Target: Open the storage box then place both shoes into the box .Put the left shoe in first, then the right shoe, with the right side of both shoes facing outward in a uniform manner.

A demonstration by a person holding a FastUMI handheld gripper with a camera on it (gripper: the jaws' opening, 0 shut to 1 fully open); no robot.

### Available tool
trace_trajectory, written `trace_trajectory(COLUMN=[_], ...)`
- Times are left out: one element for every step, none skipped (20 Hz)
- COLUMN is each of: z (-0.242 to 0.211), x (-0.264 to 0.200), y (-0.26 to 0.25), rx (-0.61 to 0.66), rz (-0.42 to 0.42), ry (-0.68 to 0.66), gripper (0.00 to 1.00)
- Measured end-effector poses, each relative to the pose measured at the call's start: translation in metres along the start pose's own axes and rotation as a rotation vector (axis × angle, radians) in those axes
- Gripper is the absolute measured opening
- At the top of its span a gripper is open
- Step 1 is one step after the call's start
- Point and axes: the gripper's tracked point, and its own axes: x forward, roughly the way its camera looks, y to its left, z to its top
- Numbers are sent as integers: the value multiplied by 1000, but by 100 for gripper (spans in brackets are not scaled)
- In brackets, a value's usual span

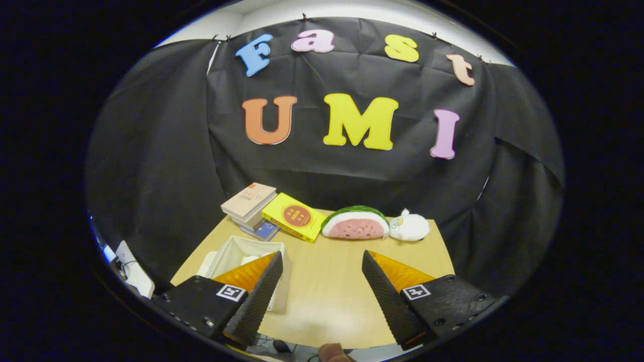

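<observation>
Black cloth hangs all round the back of the booth, and in front of it stands a pale wooden table (pixel 327 281) with the work laid out on it. The storage box (pixel 236 251), a white soft-sided bin, sits just ahead of the left finger, which partly covers its near wall; its top looks open, and something pale lies inside that I cannot make out. It looks light and a bit floppy, likely fabric over thin board, so I would take it by a rim or flap, not squeeze a wall, and expect it to slide on the smooth wood if pushed. I count one box and cannot pick out any shoes on the table. The gripper (pixel 322 286) hangs above the near edge of the table with its fingers wide apart and nothing between them but bare wood. Well beyond the fingers, along the far edge, lie one stack of books (pixel 250 203) beyond the left finger, one yellow book (pixel 294 216) just beside it, one watermelon-slice plush (pixel 354 223) straight ahead, and one small white plush toy (pixel 410 226) touching its right end. White equipment (pixel 132 271) sits off the table, out past the left finger.
</observation>
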Motion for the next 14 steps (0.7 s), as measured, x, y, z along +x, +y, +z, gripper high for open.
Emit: trace_trajectory(z=[5,9,13,18,20,22,22,24,24,23,21,20,14,10], x=[-7,-15,-27,-36,-42,-50,-60,-72,-82,-91,-97,-100,-99,-99], y=[-10,-19,-25,-33,-40,-45,-48,-53,-57,-55,-53,-53,-52,-51], rx=[8,18,27,31,33,38,46,61,73,85,88,80,70,69], rz=[-26,-49,-74,-104,-130,-153,-176,-207,-223,-218,-219,-219,-212,-214], ry=[-39,-83,-136,-192,-246,-295,-333,-373,-400,-430,-445,-456,-456,-446], gripper=[97,97,97,97,97,96,96,97,97,96,96,96,96,96])
